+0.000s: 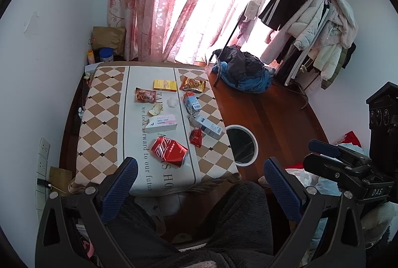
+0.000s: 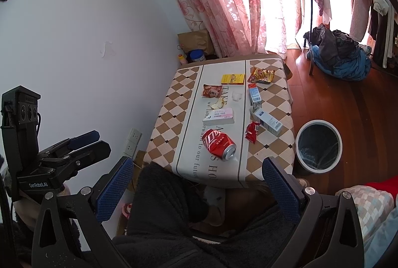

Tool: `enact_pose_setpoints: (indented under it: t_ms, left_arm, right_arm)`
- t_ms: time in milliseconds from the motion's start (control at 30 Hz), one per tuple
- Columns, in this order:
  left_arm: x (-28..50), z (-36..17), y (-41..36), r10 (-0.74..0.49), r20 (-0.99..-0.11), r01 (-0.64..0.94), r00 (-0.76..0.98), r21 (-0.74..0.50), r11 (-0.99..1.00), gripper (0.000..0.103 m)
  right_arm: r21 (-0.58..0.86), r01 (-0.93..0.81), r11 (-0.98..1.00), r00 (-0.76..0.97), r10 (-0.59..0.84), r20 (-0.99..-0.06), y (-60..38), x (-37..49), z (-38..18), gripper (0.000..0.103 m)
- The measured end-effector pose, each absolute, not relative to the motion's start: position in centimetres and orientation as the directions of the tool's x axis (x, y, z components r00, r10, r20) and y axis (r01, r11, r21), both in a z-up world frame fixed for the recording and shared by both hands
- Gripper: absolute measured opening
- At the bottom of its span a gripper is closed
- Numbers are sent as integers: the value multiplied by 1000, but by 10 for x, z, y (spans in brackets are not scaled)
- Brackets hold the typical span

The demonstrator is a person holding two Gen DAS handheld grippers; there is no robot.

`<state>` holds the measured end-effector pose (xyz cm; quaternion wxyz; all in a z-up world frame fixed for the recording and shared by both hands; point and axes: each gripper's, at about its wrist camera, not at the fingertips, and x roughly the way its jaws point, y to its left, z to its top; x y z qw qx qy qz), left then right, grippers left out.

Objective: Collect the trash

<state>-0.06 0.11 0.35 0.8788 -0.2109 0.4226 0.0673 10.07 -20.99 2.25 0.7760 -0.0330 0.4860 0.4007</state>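
Bedroom, pink curtains (image 1: 159, 2), checkered desk (image 1: 99, 123) littered. Bin (image 2: 319, 146) on floor at desk's 3 o'clock. Crushed can (image 2: 219, 143) at near edge, 6 o'clock: light, stiff, slippery; best gripped across the dented waist. Left hand-held gripper (image 1: 199, 181) and right hand-held gripper (image 2: 199, 181) both wide, empty.

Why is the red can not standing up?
The red can lies tipped on its side on the table; its silver top faces sideways.

Blown-out daylight through pink curtains (image 1: 159, 2), sharp focus, heavy fisheye bending, dark corners.
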Motion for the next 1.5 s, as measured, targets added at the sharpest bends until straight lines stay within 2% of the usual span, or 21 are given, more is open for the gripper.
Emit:
enact_pose_setpoints:
  t_ms: [1500]
  left_arm:
    - [-14, 7, 7, -55, -754, -302, 655, -327, 895, 103]
  right_arm:
    - [330, -681, 654, 190, 592, -783, -185, 97, 11, 103]
